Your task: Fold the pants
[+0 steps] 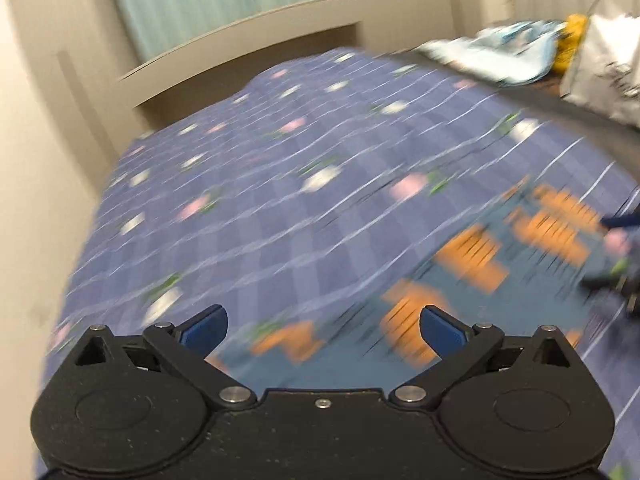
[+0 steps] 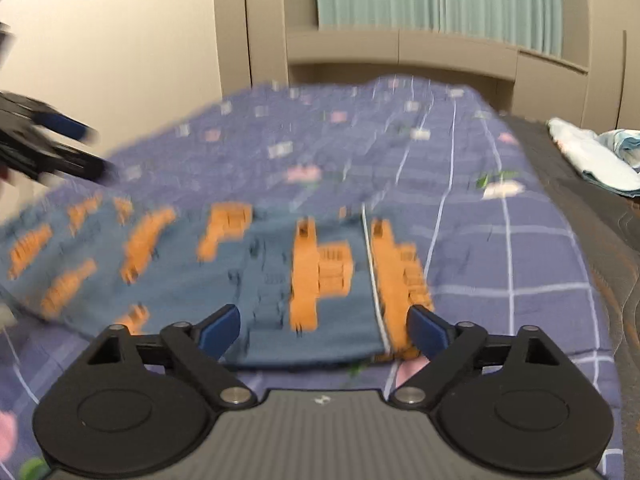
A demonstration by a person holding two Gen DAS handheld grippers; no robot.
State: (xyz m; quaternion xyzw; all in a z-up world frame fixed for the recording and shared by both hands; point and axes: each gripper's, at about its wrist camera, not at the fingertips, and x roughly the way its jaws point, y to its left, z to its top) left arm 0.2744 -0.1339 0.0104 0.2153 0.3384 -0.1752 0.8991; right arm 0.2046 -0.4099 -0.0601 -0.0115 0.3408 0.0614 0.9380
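Both grippers, left and right, gape wide and empty above the blue pants lying at twelve o'clock on the bedspread; loose cloth may unfold.

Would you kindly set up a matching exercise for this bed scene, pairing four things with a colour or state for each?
Things:
1. pants
2. bedspread
3. curtain
4. right gripper

Colour or state:
A. pale green, hanging in vertical folds
B. jaws open, nothing pinched between them
C. blue with orange shapes, lying flat
D. purple-blue checks with small flowers

Pairs: 1-C, 2-D, 3-A, 4-B
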